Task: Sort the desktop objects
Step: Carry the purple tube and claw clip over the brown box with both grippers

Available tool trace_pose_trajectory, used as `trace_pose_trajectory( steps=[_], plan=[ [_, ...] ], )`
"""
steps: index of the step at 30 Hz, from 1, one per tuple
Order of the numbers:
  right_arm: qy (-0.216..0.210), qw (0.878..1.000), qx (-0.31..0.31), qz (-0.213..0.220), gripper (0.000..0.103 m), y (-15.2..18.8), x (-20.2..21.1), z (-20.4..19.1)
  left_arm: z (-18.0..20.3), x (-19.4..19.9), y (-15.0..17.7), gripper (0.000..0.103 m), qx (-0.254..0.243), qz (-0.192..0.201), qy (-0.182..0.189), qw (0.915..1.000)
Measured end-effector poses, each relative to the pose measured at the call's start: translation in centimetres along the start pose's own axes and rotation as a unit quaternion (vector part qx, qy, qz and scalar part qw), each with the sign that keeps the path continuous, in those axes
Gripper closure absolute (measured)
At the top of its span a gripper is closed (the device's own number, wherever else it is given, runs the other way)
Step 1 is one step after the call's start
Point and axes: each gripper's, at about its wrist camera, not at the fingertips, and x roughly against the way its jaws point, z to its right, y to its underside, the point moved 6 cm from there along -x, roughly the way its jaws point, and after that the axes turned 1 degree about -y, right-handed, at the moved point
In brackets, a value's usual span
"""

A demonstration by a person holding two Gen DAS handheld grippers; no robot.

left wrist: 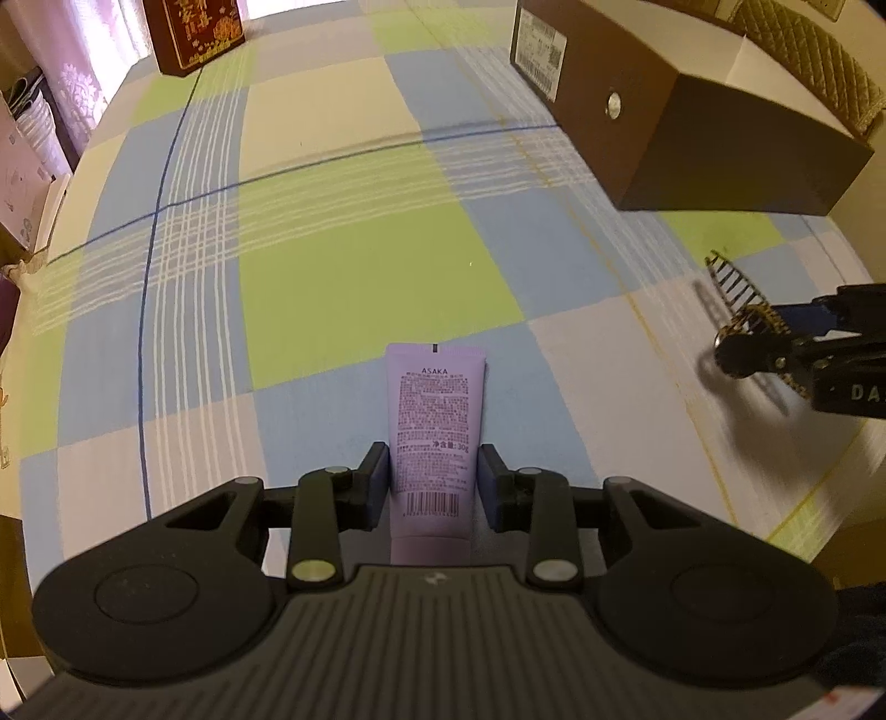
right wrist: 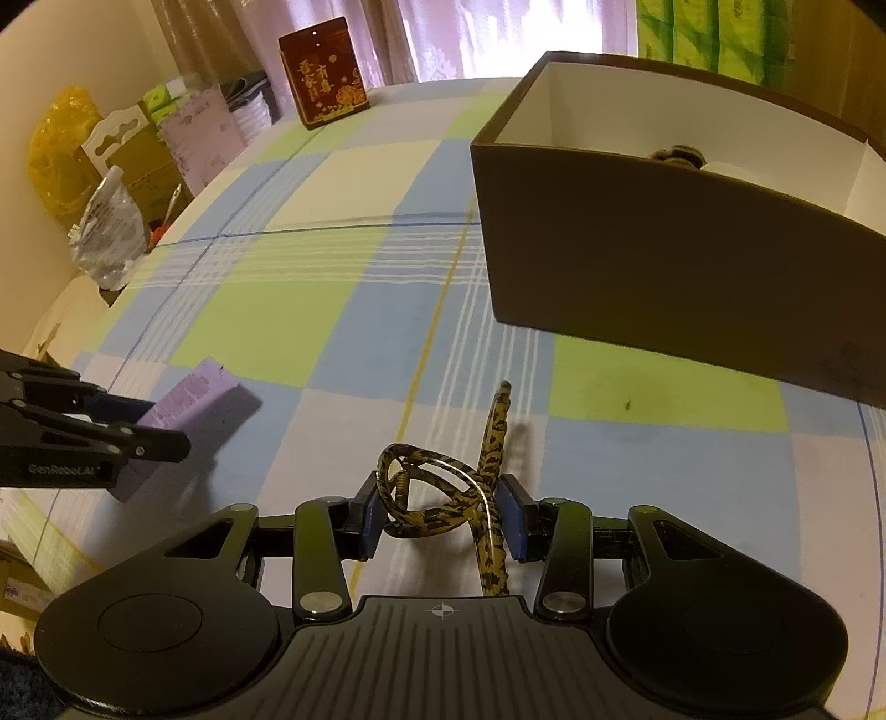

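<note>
My left gripper is shut on a purple ASAKA cream tube, held above the checked tablecloth. The tube also shows in the right wrist view, in the left gripper. My right gripper is shut on a leopard-print hair claw clip, lifted off the cloth. The clip also shows in the left wrist view, in the right gripper. The open brown box with white inside stands ahead right of the clip and holds a few items; it also shows in the left wrist view.
A dark red printed box stands at the table's far edge, also in the left wrist view. Bags, a yellow sack and cartons crowd the floor beyond the table's left edge. Checked tablecloth covers the table.
</note>
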Motion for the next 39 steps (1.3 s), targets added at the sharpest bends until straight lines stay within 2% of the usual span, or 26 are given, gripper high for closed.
trace_pose_trajectory(
  steps=[15,29,39],
  plan=[
    [0.003,1.000,-0.013,0.015,0.064,-0.7,1.7,2.0,2.9,2.9,-3.7,0.075,-0.025,0.053,0.025,0.9980],
    [0.023,0.998,-0.038,0.038,0.064,-1.5,5.3,7.7,8.8,3.6,-7.8,0.075,-0.068,0.088,0.056,0.9922],
    [0.016,0.998,-0.028,0.059,0.064,-2.7,8.6,10.9,13.1,4.3,-10.5,0.075,-0.083,0.110,0.074,0.9877]
  ],
)
